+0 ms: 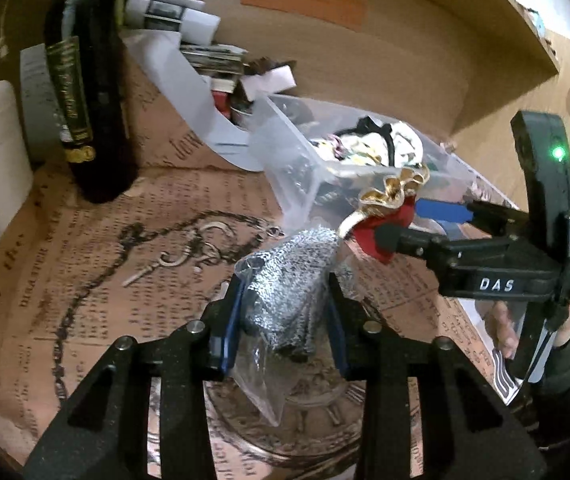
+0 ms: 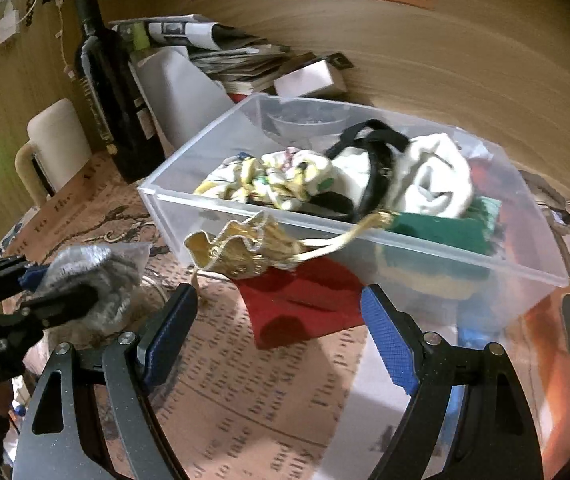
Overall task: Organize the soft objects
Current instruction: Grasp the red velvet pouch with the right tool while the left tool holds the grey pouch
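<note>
In the left wrist view, our left gripper (image 1: 285,312) pinches a grey knitted cloth in a clear plastic bag (image 1: 289,300) above the newspaper-print table cover (image 1: 85,280); we judge it should go over the rim of the clear plastic bin (image 1: 285,168) before letting go, kept clear of the other tool. In the right wrist view, our right gripper (image 2: 281,328) stands spread and empty, with a red fabric piece with a gold frilled trim (image 2: 285,280) hanging just before it, against the bin's near wall. The bin holds a white cloth (image 2: 433,176), a printed yellow-and-white fabric (image 2: 269,180), a black strap (image 2: 373,160) and a green felt piece (image 2: 445,228).
</note>
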The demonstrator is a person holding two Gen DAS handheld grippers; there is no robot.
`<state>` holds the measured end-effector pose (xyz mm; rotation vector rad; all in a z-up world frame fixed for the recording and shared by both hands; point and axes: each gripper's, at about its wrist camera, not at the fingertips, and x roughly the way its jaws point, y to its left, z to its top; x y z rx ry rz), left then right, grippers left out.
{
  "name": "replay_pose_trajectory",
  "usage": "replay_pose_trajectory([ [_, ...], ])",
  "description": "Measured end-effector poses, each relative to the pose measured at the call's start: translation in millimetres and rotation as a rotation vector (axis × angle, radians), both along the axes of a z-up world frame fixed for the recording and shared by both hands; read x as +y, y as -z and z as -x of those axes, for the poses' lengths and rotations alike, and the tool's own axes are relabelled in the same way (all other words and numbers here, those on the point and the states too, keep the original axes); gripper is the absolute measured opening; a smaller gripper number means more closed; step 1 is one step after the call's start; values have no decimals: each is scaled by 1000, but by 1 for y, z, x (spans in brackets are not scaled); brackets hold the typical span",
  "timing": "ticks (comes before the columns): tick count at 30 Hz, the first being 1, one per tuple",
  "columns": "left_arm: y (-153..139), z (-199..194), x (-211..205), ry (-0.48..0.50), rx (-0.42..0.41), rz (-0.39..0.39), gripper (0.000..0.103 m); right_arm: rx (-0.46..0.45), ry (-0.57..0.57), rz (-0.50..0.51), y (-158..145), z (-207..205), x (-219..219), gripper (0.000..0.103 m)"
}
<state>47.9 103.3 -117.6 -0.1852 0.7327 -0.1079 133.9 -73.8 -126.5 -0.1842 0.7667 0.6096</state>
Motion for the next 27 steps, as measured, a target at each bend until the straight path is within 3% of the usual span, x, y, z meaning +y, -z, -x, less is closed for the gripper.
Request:
replay_pose_trajectory([
  [6,0,0,12,-20,-12,26,37,7,11,8,2,-1,9,75],
  [11,2,0,16,-25,-10,37,37,27,29,-11,2,-4,7,42],
  [15,1,-1,18,-27,-16,47,37,25,32,-22,1,-4,4,33],
  [19,-1,1,17,-35,-24,48,37,12,15,-28,1,0,5,12],
  [27,-12,2,17,-52,-57,41,37,-17,-20,-48,-4,16,6,10],
])
